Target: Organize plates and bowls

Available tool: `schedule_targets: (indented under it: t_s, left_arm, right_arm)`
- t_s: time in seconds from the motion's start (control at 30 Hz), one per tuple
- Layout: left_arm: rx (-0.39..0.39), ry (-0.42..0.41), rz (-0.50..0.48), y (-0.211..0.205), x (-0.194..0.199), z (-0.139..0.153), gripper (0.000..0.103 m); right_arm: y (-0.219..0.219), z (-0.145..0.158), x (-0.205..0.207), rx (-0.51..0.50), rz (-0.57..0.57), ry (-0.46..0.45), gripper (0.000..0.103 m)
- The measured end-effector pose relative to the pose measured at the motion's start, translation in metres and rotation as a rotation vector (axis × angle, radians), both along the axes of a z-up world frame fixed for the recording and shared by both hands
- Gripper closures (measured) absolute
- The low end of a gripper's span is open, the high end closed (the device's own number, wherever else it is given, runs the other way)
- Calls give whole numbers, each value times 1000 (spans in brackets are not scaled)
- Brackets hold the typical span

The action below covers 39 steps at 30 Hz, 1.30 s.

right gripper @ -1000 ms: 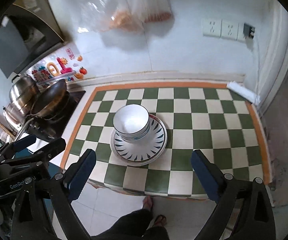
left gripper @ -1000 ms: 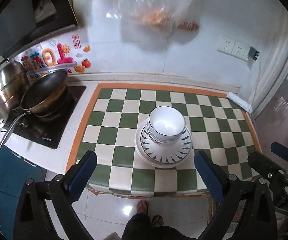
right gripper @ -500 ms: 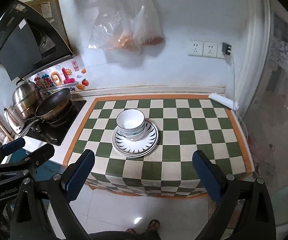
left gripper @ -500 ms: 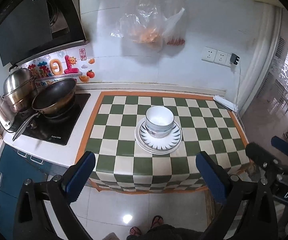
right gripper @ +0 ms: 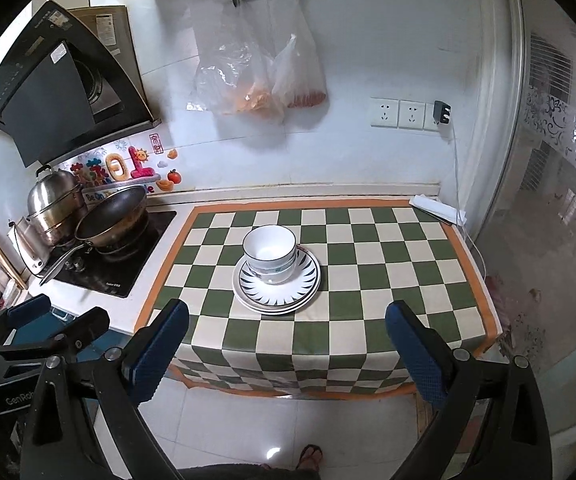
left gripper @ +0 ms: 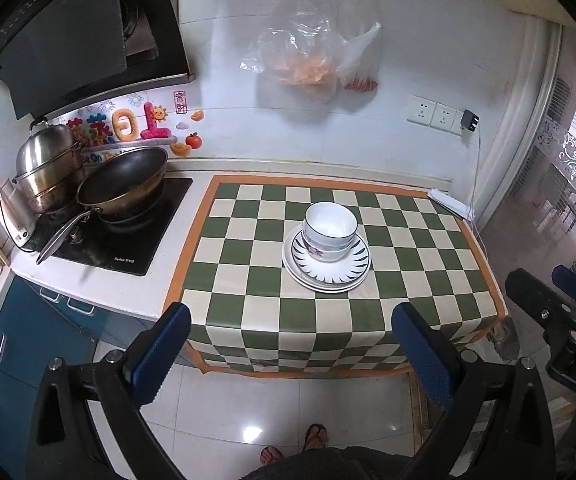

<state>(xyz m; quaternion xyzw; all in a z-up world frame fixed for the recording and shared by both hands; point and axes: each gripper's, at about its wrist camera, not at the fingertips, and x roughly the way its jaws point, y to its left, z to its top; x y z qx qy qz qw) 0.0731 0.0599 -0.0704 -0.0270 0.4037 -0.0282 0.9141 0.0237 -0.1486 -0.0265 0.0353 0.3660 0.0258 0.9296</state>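
White bowls (left gripper: pixel 329 232) with blue rims sit nested on stacked white plates (left gripper: pixel 327 270) with dark leaf marks, in the middle of the green-and-cream checked counter (left gripper: pixel 272 312). They also show in the right wrist view as bowls (right gripper: pixel 270 254) on plates (right gripper: pixel 278 294). My left gripper (left gripper: pixel 291 350) is open and empty, held back off the counter's front edge above the floor. My right gripper (right gripper: pixel 286 350) is open and empty, likewise back from the counter.
A black wok (left gripper: pixel 122 182) and steel pots (left gripper: pixel 46 168) stand on the hob (left gripper: pixel 112 236) at the left. Plastic bags (left gripper: pixel 307 60) hang on the wall. A power strip (left gripper: pixel 449 202) lies at the back right corner. White floor tiles (left gripper: pixel 248 412) lie below.
Both grippers have pulled back and up from the counter, so the bowls and plates look smaller and farther away. The stack has not moved.
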Motion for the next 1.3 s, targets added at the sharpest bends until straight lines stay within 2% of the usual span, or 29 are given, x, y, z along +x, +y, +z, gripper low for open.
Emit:
schedule_targets:
  t_s: [1.3]
  left_arm:
    - [-2, -14, 4, 12, -15, 12, 0]
  right_arm:
    - [1, -7, -10, 1, -11, 23, 2]
